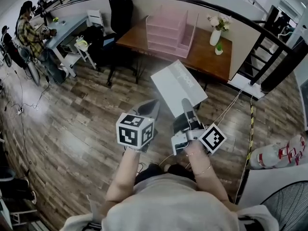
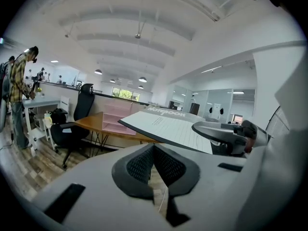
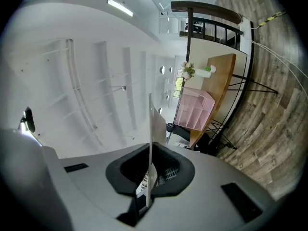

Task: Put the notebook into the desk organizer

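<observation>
A thin grey-white notebook is held in the air over the wooden floor, short of the desk. My right gripper is shut on its near edge. In the right gripper view the notebook stands edge-on between the pads. My left gripper hovers just left of the notebook, shut with nothing in it; its own view shows the notebook to the right, apart from the jaws. The pink desk organizer stands on the brown desk ahead, its slots facing me.
A white vase with flowers and a small plant stand at the desk's right end. A black office chair sits left of the desk. Black railings and floor cables lie to the right. People work at a table far left.
</observation>
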